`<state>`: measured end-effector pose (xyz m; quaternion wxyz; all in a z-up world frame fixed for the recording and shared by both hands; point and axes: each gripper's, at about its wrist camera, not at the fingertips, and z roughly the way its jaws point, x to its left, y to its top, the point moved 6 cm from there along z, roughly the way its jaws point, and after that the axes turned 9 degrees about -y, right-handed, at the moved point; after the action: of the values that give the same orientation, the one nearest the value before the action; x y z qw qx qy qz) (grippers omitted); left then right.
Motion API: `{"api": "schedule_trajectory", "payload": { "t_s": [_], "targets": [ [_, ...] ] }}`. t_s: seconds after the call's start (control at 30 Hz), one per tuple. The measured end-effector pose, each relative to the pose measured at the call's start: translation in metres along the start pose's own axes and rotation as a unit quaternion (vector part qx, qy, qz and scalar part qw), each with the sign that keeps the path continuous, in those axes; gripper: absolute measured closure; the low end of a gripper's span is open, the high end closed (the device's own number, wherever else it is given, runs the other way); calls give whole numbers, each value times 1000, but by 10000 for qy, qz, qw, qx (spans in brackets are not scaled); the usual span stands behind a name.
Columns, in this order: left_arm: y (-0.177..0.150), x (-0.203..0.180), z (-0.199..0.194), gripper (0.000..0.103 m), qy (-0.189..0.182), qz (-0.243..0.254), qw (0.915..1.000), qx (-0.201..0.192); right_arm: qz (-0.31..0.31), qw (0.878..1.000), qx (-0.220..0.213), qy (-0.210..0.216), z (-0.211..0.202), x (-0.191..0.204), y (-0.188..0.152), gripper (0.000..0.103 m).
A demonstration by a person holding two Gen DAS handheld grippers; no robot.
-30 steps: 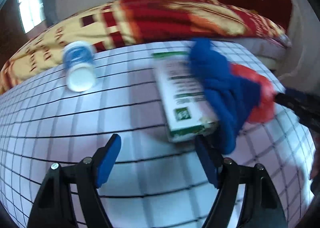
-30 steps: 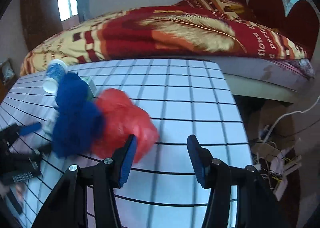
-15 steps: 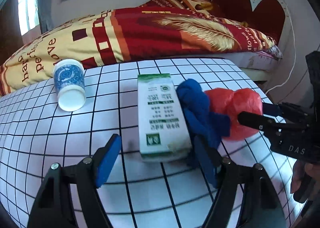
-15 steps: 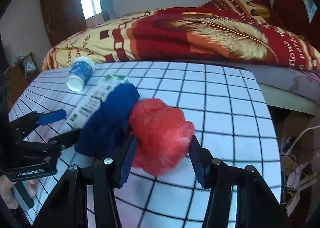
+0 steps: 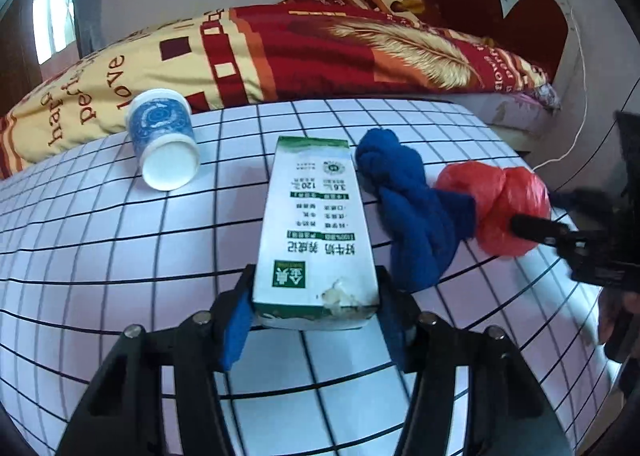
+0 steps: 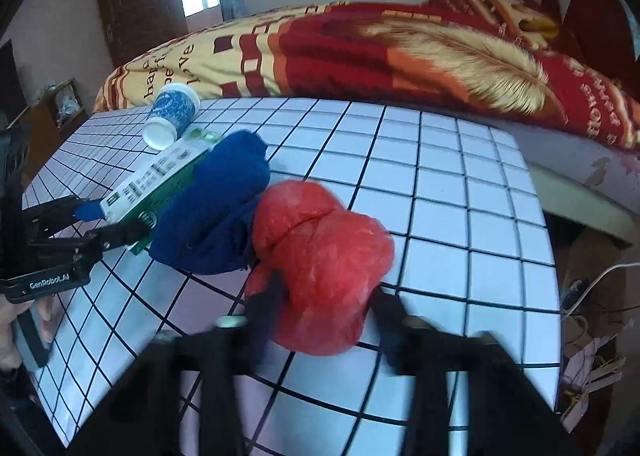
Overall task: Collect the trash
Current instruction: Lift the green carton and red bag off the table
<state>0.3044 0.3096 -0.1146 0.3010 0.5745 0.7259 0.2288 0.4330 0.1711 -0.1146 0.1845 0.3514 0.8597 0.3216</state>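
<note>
Left claw [image 5: 314,310] closing around the milk carton [image 5: 314,228]; right claw [image 6: 326,314] opening around the red bag [image 6: 320,264] — squeeze the carton squarely.

Both cameras ride low and close over the gridded desk [image 5: 120,240], tilted down and facing the bed [image 5: 320,51]. The left wrist view sits left of the milk carton [image 5: 316,223]; the right wrist view looks from its right. Both share the carton, the blue cloth [image 6: 216,215] beside it and the bed.
</note>
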Motion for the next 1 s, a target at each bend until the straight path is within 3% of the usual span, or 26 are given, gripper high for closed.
{"api": "schedule_trajectory", "payload": {
  "t_s": [0.03, 0.27, 0.3, 0.33, 0.37, 0.7, 1.0],
  "targets": [
    [3, 2, -1, 30, 98, 12, 9999, -68, 10, 10000, -72, -41, 0, -1, 4, 22],
    [16, 7, 22, 31, 183, -18, 9998, 118, -228, 9992, 328, -17, 35, 7, 15, 26],
    [16, 7, 27, 40, 113, -27, 9998, 175, -286, 9988, 393, 85, 39, 10, 13, 33],
    [14, 8, 28, 49, 36, -23, 9998, 196, -270, 9983, 469, 233, 41, 13, 10, 63],
    [12, 8, 28, 49, 14, -6, 9998, 197, -256, 9985, 419, 229, 38, 12, 9, 65],
    [-2, -14, -33, 49, 86, 299, 9990, -310, -138, 9996, -214, -100, -36, 11, -7, 67],
    [-36, -63, -87, 49, -11, 524, 9968, -597, 172, 9976, -583, -337, -123, 1, -53, 67]
  ]
}}
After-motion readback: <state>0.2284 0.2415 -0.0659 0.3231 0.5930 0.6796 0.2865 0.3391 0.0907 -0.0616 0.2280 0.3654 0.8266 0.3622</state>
